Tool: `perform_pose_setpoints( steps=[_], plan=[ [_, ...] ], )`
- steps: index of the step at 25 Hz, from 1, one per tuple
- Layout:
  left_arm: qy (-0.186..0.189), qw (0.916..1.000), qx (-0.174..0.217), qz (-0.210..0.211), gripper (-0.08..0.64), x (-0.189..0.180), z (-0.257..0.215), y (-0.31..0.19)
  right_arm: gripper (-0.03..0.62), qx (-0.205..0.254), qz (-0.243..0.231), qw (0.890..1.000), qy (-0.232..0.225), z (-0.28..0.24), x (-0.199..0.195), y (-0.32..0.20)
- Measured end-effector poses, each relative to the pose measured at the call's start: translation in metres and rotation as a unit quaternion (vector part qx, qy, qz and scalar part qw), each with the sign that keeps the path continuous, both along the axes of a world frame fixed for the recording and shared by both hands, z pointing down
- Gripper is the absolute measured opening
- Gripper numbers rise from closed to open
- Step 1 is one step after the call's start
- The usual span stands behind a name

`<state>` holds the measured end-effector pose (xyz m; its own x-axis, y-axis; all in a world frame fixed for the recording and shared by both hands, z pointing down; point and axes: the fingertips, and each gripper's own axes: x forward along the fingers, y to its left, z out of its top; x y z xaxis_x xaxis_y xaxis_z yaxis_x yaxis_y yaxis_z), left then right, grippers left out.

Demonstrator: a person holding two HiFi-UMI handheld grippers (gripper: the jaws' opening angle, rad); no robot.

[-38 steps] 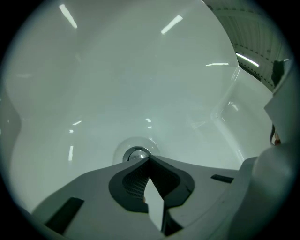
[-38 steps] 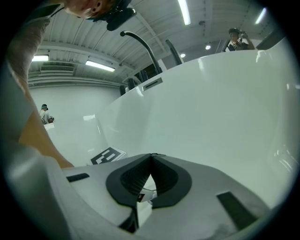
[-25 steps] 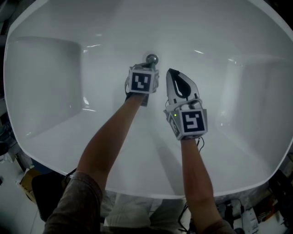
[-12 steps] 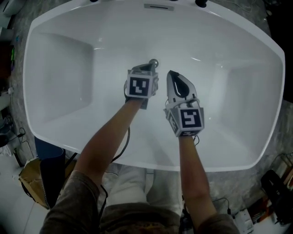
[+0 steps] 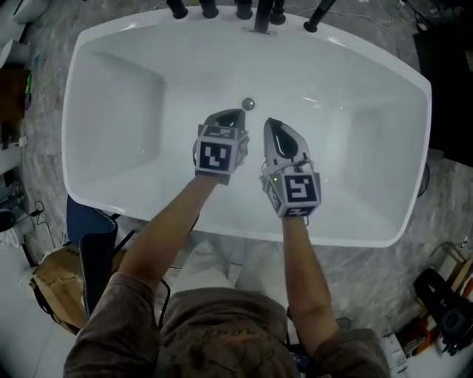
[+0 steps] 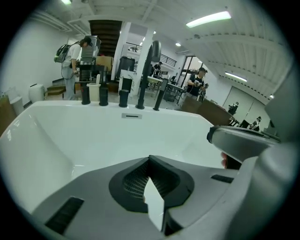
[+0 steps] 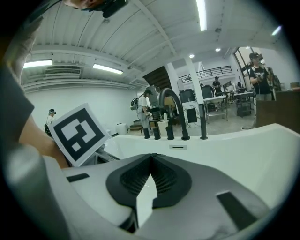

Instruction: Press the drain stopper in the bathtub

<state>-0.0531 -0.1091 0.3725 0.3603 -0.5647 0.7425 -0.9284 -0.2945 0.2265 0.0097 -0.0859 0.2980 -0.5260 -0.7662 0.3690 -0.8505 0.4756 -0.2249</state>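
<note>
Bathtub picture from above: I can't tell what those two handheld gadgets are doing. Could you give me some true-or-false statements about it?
1. Neither gripper touches the drain stopper. True.
2. The left gripper holds a sponge. False: its jaws are together with nothing between them.
3. Black fittings stand along the bathtub's far rim. True.
4. The right gripper's jaws are spread wide. False: they are together, empty.
5. The bathtub is filled with water. False: no water shows.

Open bathtub; faucet fittings along rim
</note>
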Motion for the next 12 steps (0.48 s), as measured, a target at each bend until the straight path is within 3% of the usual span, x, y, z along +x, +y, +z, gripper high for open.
perform_pose_setpoints(
  steps=[12],
  plan=[
    [0.026, 0.9952, 0.09, 0.031, 0.005, -0.021, -0.172, 0.062, 0.0, 0.01, -0.007, 1.0, -0.022, -0.127, -0.019, 0.057]
  ],
)
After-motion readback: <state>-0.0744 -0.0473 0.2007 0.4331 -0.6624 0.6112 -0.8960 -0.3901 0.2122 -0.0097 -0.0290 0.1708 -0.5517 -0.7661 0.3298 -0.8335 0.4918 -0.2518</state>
